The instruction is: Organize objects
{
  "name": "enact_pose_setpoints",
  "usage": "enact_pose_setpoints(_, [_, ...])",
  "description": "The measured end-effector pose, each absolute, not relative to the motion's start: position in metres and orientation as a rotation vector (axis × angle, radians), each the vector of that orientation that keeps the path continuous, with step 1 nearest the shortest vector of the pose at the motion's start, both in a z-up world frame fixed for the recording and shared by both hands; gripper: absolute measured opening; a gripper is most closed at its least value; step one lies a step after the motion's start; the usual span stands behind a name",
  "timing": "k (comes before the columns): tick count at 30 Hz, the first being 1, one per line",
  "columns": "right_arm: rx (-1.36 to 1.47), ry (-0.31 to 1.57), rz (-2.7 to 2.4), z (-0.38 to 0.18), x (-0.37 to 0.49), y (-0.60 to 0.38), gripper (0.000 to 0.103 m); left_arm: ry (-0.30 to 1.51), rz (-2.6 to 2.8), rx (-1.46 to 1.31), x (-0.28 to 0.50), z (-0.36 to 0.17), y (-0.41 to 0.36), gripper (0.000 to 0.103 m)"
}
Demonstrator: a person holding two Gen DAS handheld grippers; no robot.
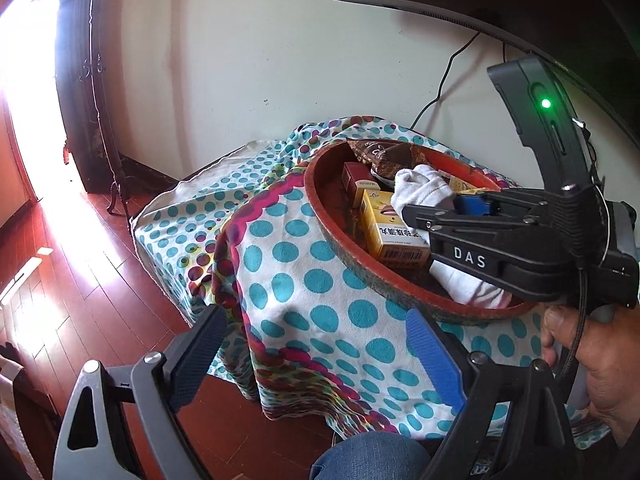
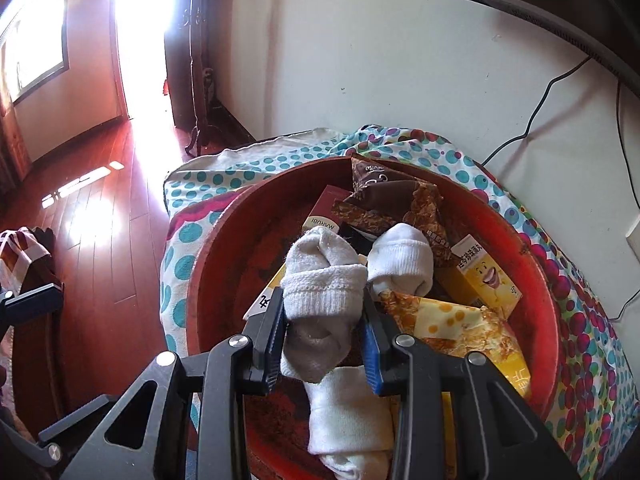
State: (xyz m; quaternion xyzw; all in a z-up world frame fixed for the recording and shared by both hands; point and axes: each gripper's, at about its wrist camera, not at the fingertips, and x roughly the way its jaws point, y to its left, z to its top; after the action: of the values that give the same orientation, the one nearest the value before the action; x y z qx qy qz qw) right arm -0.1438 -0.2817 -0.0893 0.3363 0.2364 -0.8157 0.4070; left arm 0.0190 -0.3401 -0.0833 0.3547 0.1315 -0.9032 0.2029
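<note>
Spotted cloth (image 1: 320, 280) on table, wooden floor (image 1: 92, 264); left tool (image 1: 316, 360) released, right tool (image 2: 324, 328) grasping sock (image 2: 320, 292)

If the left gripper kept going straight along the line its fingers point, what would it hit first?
Most likely the polka-dot cloth draped over the table's near side. The left gripper stands open and empty, aimed at that fabric, with the red basin farther up and to the right. Depth is uncertain through the fisheye.

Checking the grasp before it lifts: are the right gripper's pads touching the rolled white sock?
Touching. The right wrist view shows both pads of the right gripper pressed against the sides of the rolled white sock.
</note>
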Motion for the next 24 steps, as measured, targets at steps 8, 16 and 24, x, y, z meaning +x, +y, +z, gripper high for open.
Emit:
enact_pose_setpoints(8, [0.856,0.583,-2.075,-0.102,-0.150,-0.288,0.037,0.362,-2.519,1.020,0.015,-0.093,-0.340,0.093])
enact_pose_setpoints(16, [0.875,0.493,-2.104,-0.103,-0.160,-0.279,0.049,0.337,-2.531,1.008,0.012,-0.091,-0.333,0.093])
enact_pose_setpoints(24, [0.827,0.433,-2.156,-0.083,-0.144,-0.254,0.099,0.305,-2.553,0.963,0.014,-0.080,-0.322,0.093])
